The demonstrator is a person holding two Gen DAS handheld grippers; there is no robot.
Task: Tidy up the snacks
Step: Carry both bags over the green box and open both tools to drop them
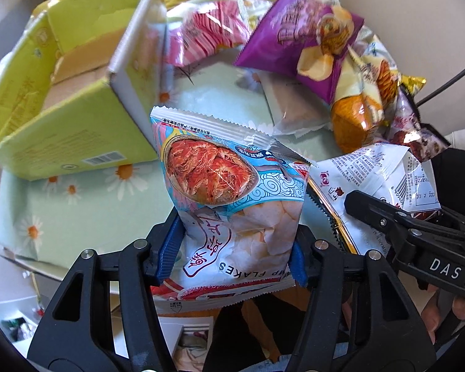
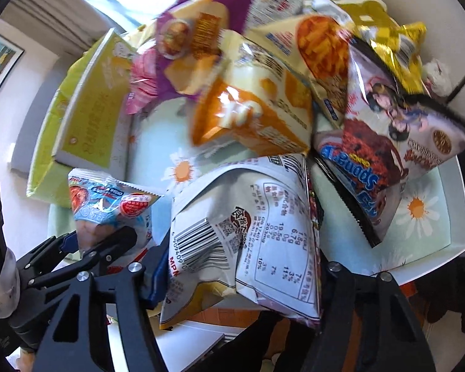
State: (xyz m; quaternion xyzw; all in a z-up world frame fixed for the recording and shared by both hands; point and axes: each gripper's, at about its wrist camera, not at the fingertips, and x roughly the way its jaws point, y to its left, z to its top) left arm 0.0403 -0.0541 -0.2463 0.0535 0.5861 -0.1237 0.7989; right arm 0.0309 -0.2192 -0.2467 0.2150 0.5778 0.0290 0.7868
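Note:
My left gripper (image 1: pixel 235 257) is shut on a blue shrimp flakes bag (image 1: pixel 232 192), held upright above the table, right of the open green cardboard box (image 1: pixel 62 99). That bag also shows in the right wrist view (image 2: pixel 108 210), with the left gripper (image 2: pixel 86 248) on it. My right gripper (image 2: pixel 241 279) is shut on a white snack bag (image 2: pixel 248 223) with a barcode; the bag also shows in the left wrist view (image 1: pixel 378 170). The right gripper (image 1: pixel 418 241) sits just right of the left one.
A pile of snack bags lies at the back right: purple (image 1: pixel 294 37), pink (image 1: pixel 207 31), orange (image 2: pixel 254 117), gold (image 2: pixel 384 31) and a SpongeBob bag (image 2: pixel 372 167). A daisy-print cloth (image 1: pixel 77 217) covers the table (image 2: pixel 455 245).

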